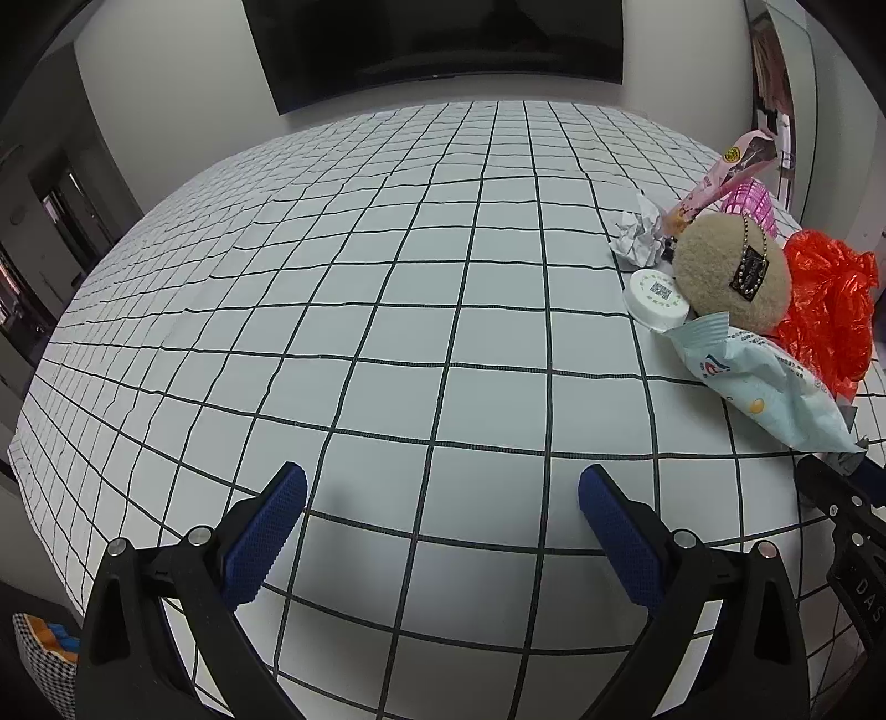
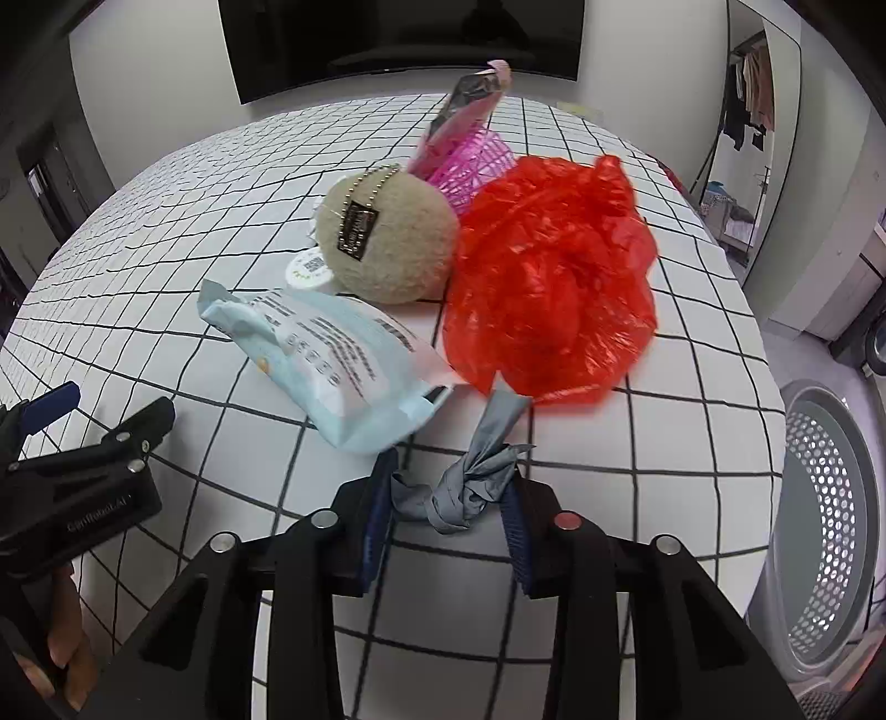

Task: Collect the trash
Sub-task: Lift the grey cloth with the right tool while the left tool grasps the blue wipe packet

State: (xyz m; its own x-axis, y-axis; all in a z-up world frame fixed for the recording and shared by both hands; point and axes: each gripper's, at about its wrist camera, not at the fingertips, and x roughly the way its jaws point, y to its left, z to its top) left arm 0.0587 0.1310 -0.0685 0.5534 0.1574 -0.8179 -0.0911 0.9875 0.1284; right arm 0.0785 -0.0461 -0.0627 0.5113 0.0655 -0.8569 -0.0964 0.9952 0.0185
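My right gripper (image 2: 449,476) is shut on a knotted grey foil scrap (image 2: 470,490) at the near edge of the checked tablecloth (image 2: 637,443). Just beyond it lie a light blue wrapper (image 2: 343,360) and a crumpled red plastic bag (image 2: 554,277). Behind those are a beige plush ball (image 2: 387,243), a white lid (image 2: 307,271) and a pink wrapper (image 2: 470,105) in a pink basket (image 2: 482,160). My left gripper (image 1: 443,479) stands open over bare cloth, with the pile to its right: the blue wrapper (image 1: 758,382), the lid (image 1: 656,296) and crumpled white paper (image 1: 637,235).
A round perforated white bin (image 2: 825,498) stands on the floor right of the table. A dark screen (image 1: 432,39) hangs on the far wall. A checked container (image 1: 44,653) sits low at the left. A hand (image 2: 61,648) holds the left gripper's handle.
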